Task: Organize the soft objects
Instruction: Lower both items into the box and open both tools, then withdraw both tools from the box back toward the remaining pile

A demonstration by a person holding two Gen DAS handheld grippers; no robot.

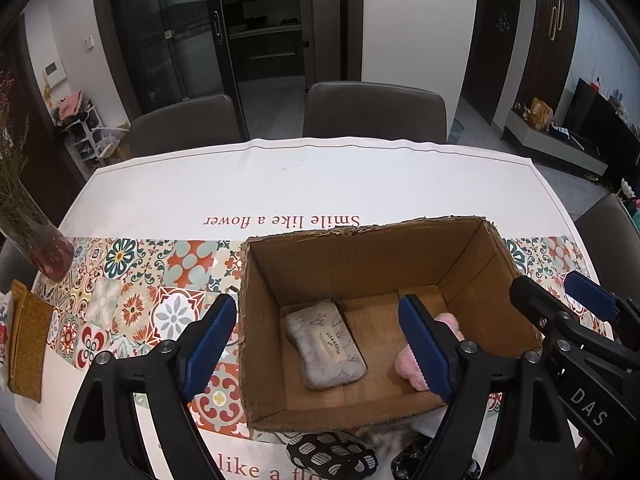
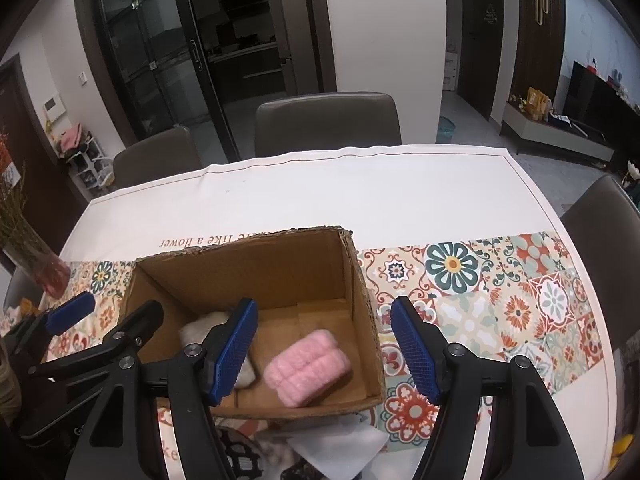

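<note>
A: Nearest the lens, left wrist view: a black-and-white patterned soft item [image 1: 332, 456] lies on the counter [image 1: 280, 184] at the bottom edge of frame, just this side of the cardboard box [image 1: 256, 320]. More soft things sit beside it, partly hidden behind the jaw arm; can't identify them.

B: Jaw state?

A: Left gripper [image 1: 316, 344] has its jaws spread wide, nothing between them. Right gripper [image 2: 324, 350] likewise released and empty. Each straddles one side wall of the box: left over the left wall, right over the right wall.

B: Box contents?

A: Two items on the floor of the box. Grey pouch [image 1: 326, 350], left half, long axis running near-to-far with a slight slant. Pink fluffy bundle [image 2: 308, 366], right half, close to the near wall. The two look apart, not touching.

B: So what's left to sort?

A: Judging from layout, the loose items by the near wall. They lie below and behind both sets of jaws, toward the operator, so either gripper would need to pull back and drop before closing.

B: Which is nearer?

A: The patterned item sits roughly under the left gripper's midline; in the right view it's off at bottom left [image 2: 240, 460]. I'd judge left is nearer. Its long axis appears to run left-right, parallel to the box's near wall.
</note>
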